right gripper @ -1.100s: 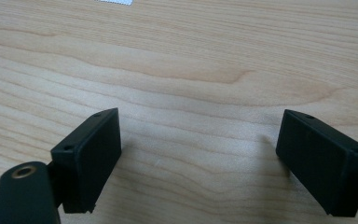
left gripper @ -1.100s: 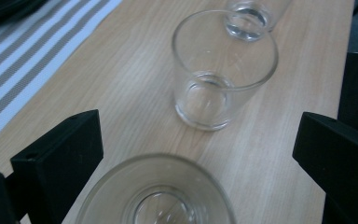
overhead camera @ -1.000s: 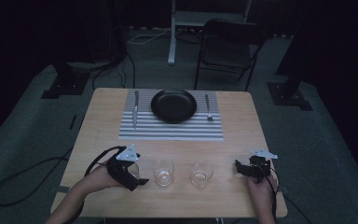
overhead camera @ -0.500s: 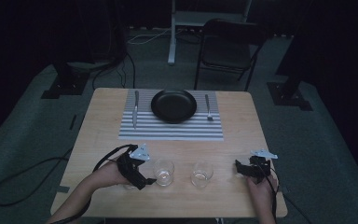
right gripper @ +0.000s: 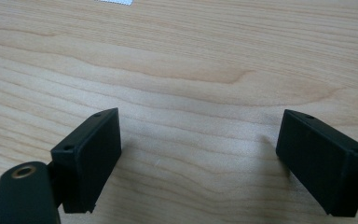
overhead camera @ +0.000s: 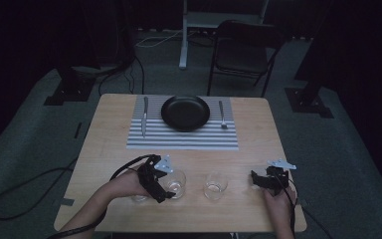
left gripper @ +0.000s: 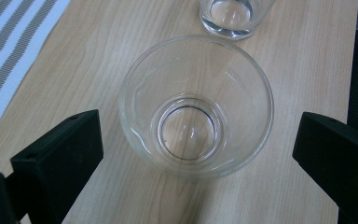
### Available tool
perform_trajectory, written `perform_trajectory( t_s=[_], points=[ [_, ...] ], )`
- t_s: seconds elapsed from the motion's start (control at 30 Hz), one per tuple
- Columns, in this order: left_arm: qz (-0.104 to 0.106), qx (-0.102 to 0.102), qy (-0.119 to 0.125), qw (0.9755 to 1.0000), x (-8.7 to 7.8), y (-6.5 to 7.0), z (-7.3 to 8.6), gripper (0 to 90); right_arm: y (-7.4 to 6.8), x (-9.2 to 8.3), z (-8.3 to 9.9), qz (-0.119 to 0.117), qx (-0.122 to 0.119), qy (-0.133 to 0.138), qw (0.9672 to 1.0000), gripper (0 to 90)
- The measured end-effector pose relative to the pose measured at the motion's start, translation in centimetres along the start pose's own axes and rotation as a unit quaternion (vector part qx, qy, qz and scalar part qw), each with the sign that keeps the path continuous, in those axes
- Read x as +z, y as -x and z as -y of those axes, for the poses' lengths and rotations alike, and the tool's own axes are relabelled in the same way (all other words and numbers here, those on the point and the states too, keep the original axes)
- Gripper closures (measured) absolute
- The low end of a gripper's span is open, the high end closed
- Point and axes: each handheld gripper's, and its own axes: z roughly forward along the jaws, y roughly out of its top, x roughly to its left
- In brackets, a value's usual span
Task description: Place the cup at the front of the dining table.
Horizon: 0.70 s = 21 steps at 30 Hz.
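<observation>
Fingers (left gripper: 60,158) of my left gripper (left gripper: 198,163) stood spread wide either side of the clear round drinking glass (left gripper: 196,105) on the pale wooden tabletop (left gripper: 98,60), touching nothing. Closing off-centre, I judged, risked tipping it into the second clear glass (left gripper: 235,16). My right gripper (right gripper: 200,158) gaped empty.

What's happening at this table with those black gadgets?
A person holds a gripper in each hand at a wooden table. The left gripper is at the nearer glass, its open fingers on either side without touching it. A second glass stands beside it. The right gripper waits open over bare wood. Farther back, a striped mat carries a black plate, knife and fork.
</observation>
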Motion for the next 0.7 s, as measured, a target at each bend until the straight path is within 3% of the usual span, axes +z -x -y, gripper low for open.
perform_trajectory(
  t_s=[0.13, 0.7],
  points=[
    [0.0, 0.004, -0.007, 1.0, 0.4, 0.0, -0.3, 5.8, 0.0, 0.0, 0.0, 0.0, 0.0, 0.0, 1.0, 13.4],
    [0.001, 0.002, -0.036, 0.9994, 1.9, 0.0, -1.3, 5.9, 0.0, 0.0, 0.0, 0.0, 0.0, 0.0, 1.0, 13.5]
  ],
)
